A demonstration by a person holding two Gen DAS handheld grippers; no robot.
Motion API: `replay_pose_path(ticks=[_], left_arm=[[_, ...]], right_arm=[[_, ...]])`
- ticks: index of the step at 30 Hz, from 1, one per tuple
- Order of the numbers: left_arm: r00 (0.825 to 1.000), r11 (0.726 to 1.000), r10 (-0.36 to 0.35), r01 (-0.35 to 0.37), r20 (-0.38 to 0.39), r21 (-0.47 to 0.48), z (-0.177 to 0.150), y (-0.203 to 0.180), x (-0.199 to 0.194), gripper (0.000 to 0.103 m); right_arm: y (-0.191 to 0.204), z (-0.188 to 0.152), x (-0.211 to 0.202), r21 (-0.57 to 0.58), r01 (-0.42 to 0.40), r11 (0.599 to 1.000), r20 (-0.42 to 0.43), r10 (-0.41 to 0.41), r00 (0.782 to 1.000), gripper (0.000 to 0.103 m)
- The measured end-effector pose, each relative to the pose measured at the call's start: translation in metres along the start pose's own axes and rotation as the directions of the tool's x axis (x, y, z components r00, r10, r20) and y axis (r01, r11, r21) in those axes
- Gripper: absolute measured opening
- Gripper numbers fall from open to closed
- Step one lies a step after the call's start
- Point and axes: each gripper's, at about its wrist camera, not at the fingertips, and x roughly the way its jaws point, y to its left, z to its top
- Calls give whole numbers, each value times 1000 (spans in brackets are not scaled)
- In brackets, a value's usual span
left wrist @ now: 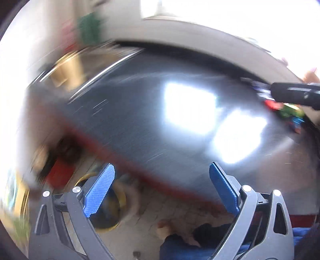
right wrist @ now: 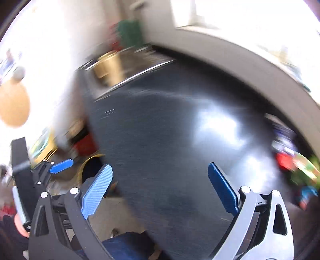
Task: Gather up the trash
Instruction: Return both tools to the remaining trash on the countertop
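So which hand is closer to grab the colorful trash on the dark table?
Probably the right gripper. Its open fingers already hang over the dark table, with the blurred colorful trash just to its right. The left gripper sits at the table's edge, farther away.

A home: dark table (right wrist: 170, 140) by a window (right wrist: 230, 14) (blurred), tiled floor (left wrist: 170, 210).

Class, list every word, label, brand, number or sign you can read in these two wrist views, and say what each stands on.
None can be read: both views are smeared by motion.
Colourful packets at the right edge of the dark table: any print is too blurred to read.
Green object by the far wall: no legible marking.
Left gripper and right gripper, both open and empty: no lettering visible.
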Motion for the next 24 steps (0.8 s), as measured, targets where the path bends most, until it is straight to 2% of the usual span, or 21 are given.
replay_pose_path(ticks=[2,5,9,14,16,21,24], left_arm=[[998,992,-66,63,20,108,25,-49,8,93],[988,962,-151,141,24,236,54,-115,18,93],[973,919,-232,220,-1,326,76,-181,31,93],[967,895,-249,249,-47,371,94,-224,55,93],[967,891,-248,249,-54,380,99,-231,61,93],[973,884,-218,229,-74,407,123,-255,93,93],[974,875,-204,227,-100,427,141,-268,121,92]], right_arm=[[-47,-14,-27,87,72,994,36,-75,997,93],[-114,-43,-63,234,158,959,59,-176,983,93],[-190,-85,-106,405,231,885,69,-281,957,93],[-250,-120,-131,529,232,816,57,-307,950,93],[-267,-122,-128,550,211,808,58,-289,955,93],[-310,-123,-125,563,229,794,47,-307,950,93],[-346,-116,-117,547,245,800,34,-314,949,93]])
